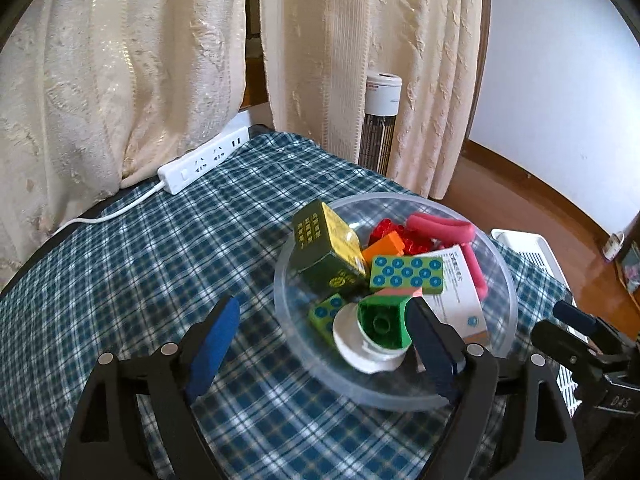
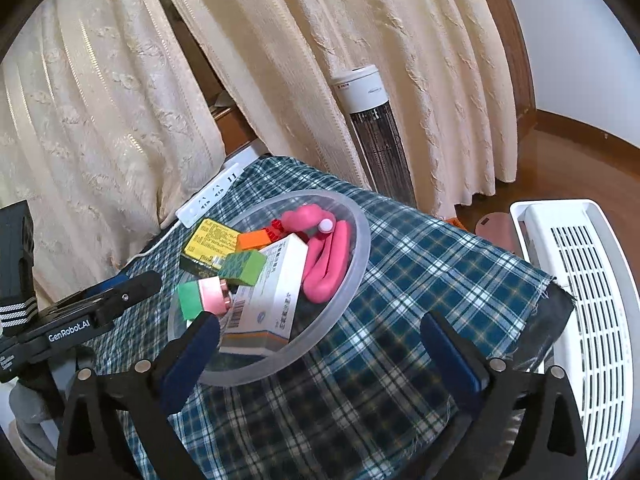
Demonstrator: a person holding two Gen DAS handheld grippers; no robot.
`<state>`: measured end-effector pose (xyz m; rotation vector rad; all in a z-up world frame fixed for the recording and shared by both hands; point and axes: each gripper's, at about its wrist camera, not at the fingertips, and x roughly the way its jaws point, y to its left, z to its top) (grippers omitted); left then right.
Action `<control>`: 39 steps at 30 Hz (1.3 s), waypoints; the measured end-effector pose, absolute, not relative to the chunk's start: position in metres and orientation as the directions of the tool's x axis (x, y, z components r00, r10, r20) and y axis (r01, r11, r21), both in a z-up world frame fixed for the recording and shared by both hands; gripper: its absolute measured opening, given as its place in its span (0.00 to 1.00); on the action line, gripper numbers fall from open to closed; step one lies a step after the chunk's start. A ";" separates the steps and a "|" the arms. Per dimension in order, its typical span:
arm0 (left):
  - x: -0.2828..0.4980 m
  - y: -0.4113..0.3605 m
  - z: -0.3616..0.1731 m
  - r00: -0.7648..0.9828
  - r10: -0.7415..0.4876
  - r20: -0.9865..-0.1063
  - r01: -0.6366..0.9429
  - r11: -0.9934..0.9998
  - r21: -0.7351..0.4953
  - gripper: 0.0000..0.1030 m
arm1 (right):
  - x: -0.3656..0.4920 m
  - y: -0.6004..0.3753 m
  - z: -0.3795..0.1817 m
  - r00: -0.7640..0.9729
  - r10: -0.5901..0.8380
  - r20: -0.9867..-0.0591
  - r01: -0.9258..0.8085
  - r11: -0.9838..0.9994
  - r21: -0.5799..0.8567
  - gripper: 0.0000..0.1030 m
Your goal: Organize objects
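Nearly everything gathered in the clear bowl, both grippers empty.

The bowl on the plaid tablecloth holds the green blocks, orange block, red bricks, dark green box, white medicine box, pink looped toy and a white cap. The left gripper and right gripper, at its near rim, stand spread, pinching nothing. No loose item shows beside the bowl; judging by that, the sorting looks almost done.
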<state>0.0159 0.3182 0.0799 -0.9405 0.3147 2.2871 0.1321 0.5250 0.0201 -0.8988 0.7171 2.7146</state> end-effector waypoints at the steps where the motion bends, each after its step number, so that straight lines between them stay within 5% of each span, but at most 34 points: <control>1: 0.017 0.317 0.080 -0.542 0.469 -0.697 -0.640 -0.768 -0.019 0.83 | 0.132 0.522 0.020 -0.795 0.031 -0.605 -0.322 -0.868 0.378 0.99; 39: 0.043 0.300 0.081 -0.622 0.376 -0.687 -0.597 -0.796 0.105 0.84 | 0.121 0.450 0.031 -0.746 0.171 -0.644 -0.308 -0.945 0.106 0.99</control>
